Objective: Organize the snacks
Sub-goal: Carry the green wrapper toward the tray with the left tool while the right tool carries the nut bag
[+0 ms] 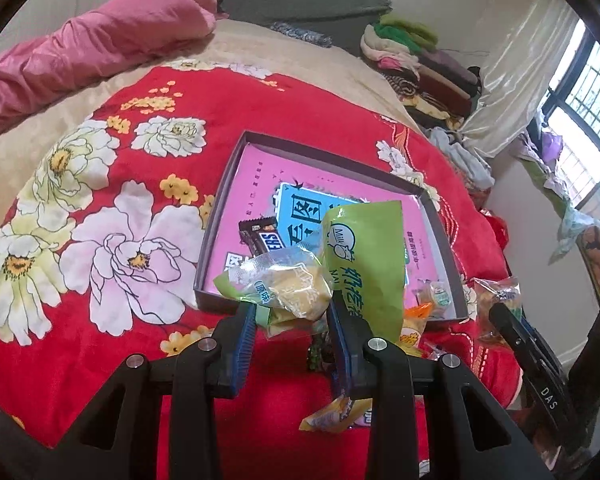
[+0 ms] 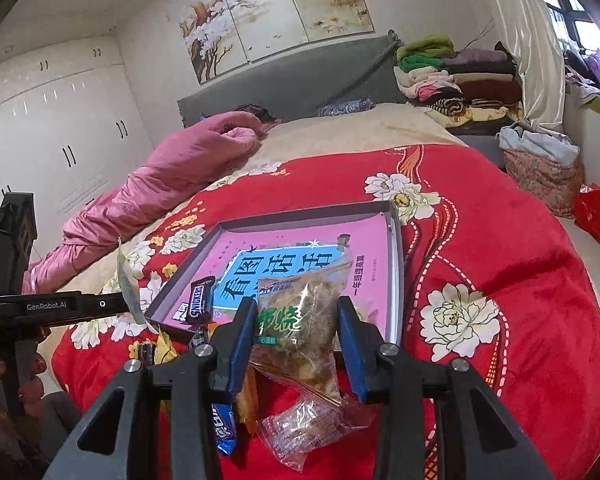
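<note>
— What do we have in the left hand-held gripper (image 1: 292, 312)?

— A green snack packet (image 1: 360, 256), clamped between the blue pads (image 1: 247, 332) at lower centre of the left view.

— And the right hand-held gripper (image 2: 296, 320)?

— We see its jaws closed on a clear pastry bag (image 2: 300, 316) at lower centre of the right view.

— Where is the box?

— The shallow box (image 1: 220, 216) lies on the red blanket (image 1: 160, 92) just beyond both grippers, a chocolate bar (image 2: 200, 300) inside near its left wall. Loose snacks (image 2: 292, 428) lie on the blanket below the right gripper.
</note>
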`<state>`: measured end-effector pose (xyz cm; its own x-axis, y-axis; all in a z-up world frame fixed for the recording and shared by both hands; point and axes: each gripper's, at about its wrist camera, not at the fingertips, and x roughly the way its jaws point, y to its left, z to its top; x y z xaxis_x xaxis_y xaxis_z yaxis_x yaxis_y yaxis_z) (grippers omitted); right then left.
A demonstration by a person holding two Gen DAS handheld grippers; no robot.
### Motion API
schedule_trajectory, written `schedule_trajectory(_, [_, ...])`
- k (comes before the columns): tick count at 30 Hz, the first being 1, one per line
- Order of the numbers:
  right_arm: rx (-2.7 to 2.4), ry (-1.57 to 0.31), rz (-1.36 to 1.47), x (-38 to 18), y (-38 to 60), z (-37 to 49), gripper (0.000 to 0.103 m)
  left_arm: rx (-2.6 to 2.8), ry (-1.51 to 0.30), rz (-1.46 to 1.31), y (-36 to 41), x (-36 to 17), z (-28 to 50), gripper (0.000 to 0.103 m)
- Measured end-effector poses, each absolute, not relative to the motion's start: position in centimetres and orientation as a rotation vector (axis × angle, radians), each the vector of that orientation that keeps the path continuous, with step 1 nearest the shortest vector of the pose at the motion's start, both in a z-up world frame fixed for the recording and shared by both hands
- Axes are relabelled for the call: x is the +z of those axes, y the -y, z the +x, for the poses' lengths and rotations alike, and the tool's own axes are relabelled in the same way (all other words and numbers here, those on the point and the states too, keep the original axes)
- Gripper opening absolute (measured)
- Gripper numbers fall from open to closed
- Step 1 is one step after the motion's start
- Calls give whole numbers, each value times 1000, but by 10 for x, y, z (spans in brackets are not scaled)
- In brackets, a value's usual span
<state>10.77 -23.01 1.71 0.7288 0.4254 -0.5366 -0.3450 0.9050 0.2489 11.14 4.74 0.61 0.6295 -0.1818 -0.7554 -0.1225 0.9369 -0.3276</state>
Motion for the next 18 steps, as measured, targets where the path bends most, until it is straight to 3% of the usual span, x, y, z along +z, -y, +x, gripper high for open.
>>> schedule_trajectory(18, [415,-602,171,23,245,115,41,-29,-883,-349,-40,18,120,35])
